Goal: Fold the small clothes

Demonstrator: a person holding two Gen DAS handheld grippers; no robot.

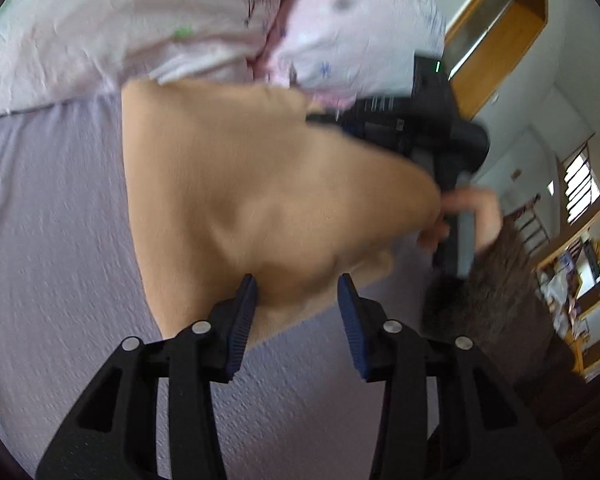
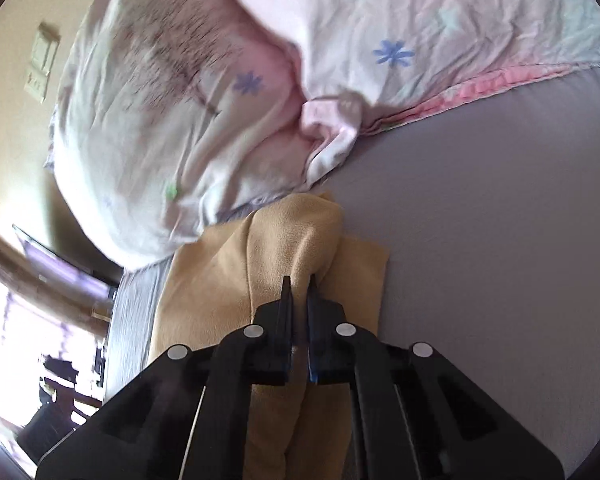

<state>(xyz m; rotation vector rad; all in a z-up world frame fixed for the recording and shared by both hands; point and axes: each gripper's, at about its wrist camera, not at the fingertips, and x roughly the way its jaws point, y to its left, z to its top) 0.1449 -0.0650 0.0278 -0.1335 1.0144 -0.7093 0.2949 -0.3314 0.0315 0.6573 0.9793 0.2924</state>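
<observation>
Lilac bedsheet [image 2: 500, 220], floral pillow [image 2: 148, 128]; right claw [image 2: 299, 284] pinching tan cloth [image 2: 284, 240], left claw [image 1: 298, 288] wide.

Soft daylight, blown-out window [image 2: 28, 320] glare, motion blur, dark fisheye corners.

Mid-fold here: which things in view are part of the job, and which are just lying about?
Job:
tan cloth, partly lifted off the bed
right gripper, shut on a fold of the cloth
left gripper, open at the cloth's near edge

Lying about:
floral pillow
floral duvet
lavender sheet, under everything
shelves in the background
</observation>
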